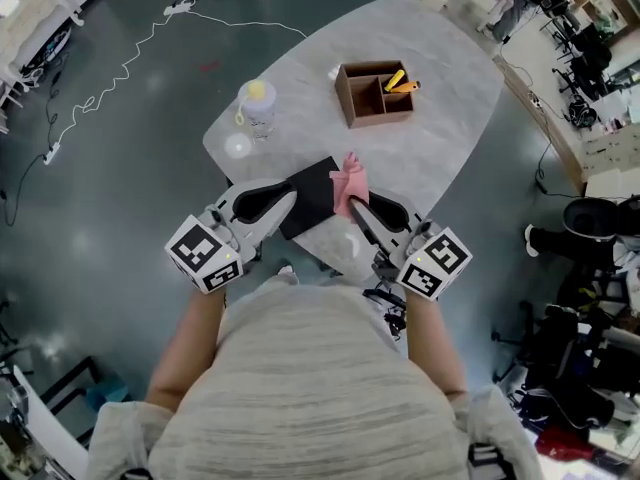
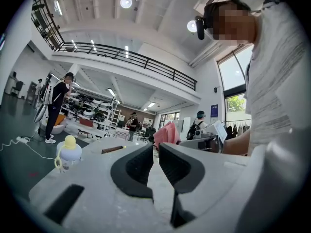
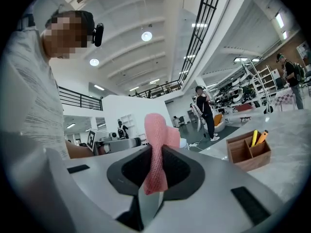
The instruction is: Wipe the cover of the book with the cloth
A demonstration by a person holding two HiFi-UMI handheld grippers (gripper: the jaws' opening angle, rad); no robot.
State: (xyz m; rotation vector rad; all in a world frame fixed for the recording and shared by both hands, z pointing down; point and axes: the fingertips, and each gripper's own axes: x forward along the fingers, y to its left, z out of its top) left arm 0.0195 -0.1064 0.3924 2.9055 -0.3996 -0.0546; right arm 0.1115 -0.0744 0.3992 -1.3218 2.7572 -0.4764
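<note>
Bottle (image 1: 257, 105), yellow cap: stands on the table (image 1: 440, 118), beyond the book's left corner, well apart from it.

Your left gripper (image 1: 290, 200): tips at the book's left edge. In the left gripper view (image 2: 154, 152) its jaws stand a narrow gap apart with nothing between them.

Book (image 1: 315, 193): black cover, flat at the table's near edge, between your two grippers.

Cloth (image 1: 350, 180): pink, bunched upright at the book's right edge.

Your right gripper (image 1: 352, 206): jaws clamped on the cloth (image 3: 158, 130), which sticks up past the tips (image 3: 155, 152).

Wooden box (image 1: 345, 93): beyond the book, to its right, well apart; yellow and orange markers (image 1: 400, 81) in one compartment.
</note>
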